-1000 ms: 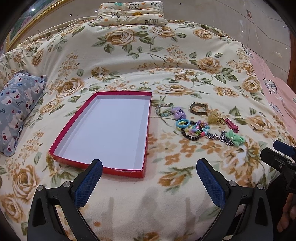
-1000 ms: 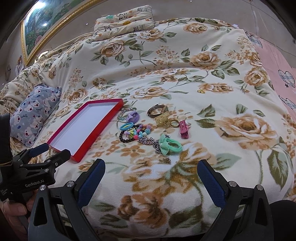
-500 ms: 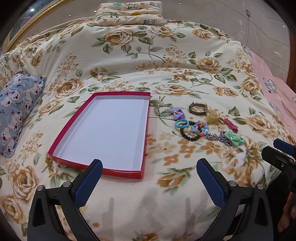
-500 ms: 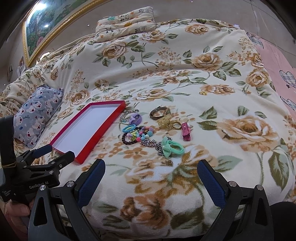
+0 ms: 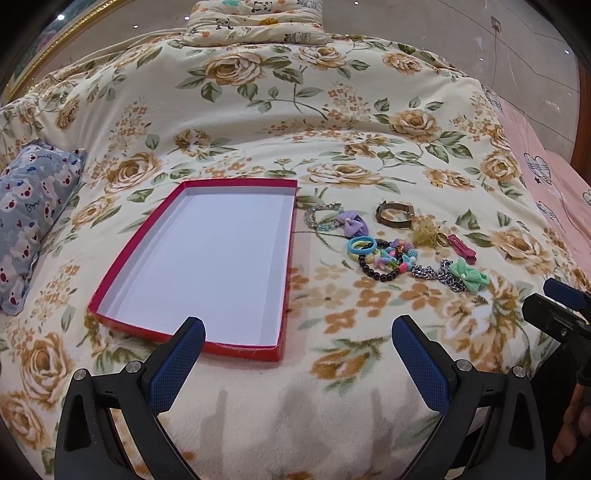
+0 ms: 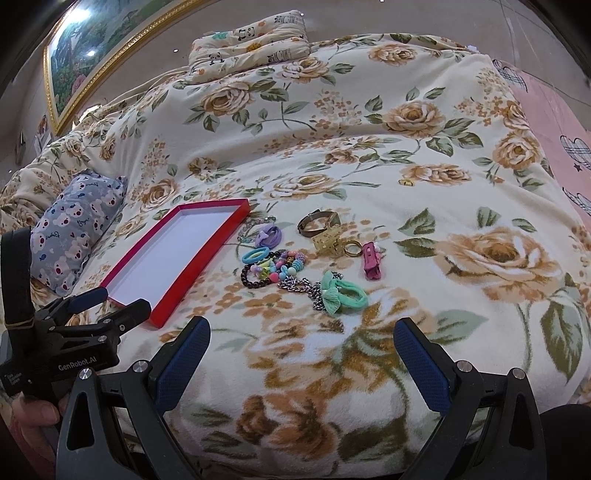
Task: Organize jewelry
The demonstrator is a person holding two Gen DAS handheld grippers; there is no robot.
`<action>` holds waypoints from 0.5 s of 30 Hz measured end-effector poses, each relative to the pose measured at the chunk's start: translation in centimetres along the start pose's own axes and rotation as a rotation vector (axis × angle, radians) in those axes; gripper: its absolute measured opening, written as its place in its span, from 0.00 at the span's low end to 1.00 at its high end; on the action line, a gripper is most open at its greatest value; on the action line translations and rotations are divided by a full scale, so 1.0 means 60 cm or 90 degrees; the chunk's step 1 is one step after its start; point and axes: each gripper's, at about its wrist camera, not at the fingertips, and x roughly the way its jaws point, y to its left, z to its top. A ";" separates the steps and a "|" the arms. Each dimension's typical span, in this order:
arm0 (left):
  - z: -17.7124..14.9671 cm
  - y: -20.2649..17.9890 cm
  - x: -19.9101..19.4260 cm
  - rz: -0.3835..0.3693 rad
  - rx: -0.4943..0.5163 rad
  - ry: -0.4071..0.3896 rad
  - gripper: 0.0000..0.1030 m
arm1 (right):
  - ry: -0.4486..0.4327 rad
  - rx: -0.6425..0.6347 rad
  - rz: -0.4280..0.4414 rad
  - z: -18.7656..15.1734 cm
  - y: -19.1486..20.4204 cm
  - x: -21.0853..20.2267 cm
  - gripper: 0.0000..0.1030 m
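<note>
A shallow red box with a white inside (image 5: 207, 266) lies empty on the floral blanket; it also shows in the right wrist view (image 6: 173, 254). To its right lies a cluster of jewelry (image 5: 391, 243): a purple bow, a blue ring, a black bead bracelet, a silver chain, a green bow tie (image 6: 343, 293), a bronze bangle (image 6: 317, 221), a pink clip (image 6: 371, 260). My left gripper (image 5: 295, 350) is open and empty near the box's front edge. My right gripper (image 6: 301, 350) is open and empty, in front of the jewelry.
A grey bear-print pillow (image 5: 33, 218) lies left of the box. A panda-print pillow (image 5: 255, 18) sits at the far end of the bed. A small gold ring (image 6: 406, 181) lies apart on the blanket. A pink sheet (image 5: 554, 192) is at the right.
Both grippers have eased slightly forward toward the bed; the box and jewelry look a little nearer. Nothing was taken hold of or moved.
</note>
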 end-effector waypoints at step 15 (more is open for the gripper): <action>0.062 -0.010 0.080 -0.046 0.024 0.044 0.85 | 0.024 0.016 -0.003 0.026 -0.035 0.047 0.77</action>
